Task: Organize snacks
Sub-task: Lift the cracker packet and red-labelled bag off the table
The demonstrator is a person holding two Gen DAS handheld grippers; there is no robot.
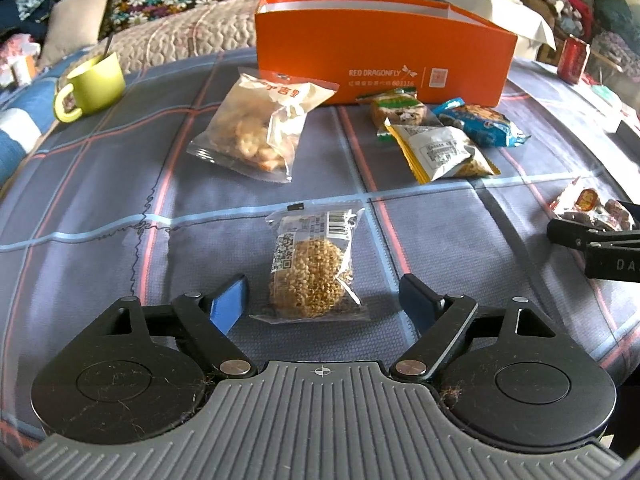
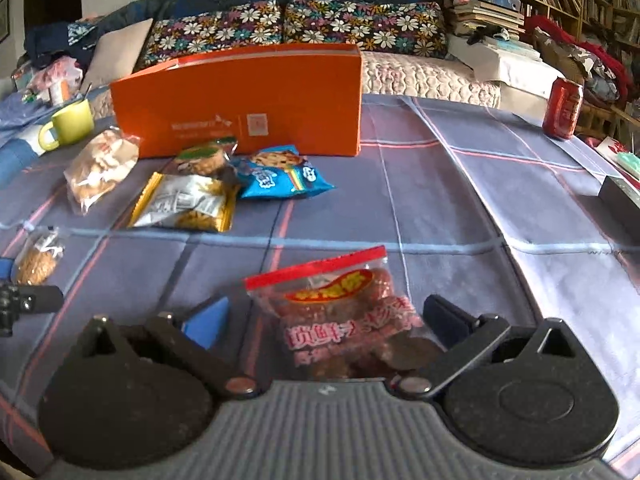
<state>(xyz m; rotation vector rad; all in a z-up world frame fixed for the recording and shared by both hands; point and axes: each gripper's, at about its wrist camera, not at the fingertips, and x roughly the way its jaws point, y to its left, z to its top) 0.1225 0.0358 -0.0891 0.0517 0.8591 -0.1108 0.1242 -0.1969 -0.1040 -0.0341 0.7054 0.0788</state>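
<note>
On the plaid cloth (image 1: 100,184), snack packets lie before a sofa (image 2: 280,28).

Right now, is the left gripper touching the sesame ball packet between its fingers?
Apart. The left wrist view shows bare cloth between each of the left gripper's fingers and the sesame ball packet.

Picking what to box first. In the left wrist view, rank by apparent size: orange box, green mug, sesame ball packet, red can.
1. orange box
2. sesame ball packet, though nearness to the camera enlarges it
3. green mug
4. red can, farthest, so unsure
</note>
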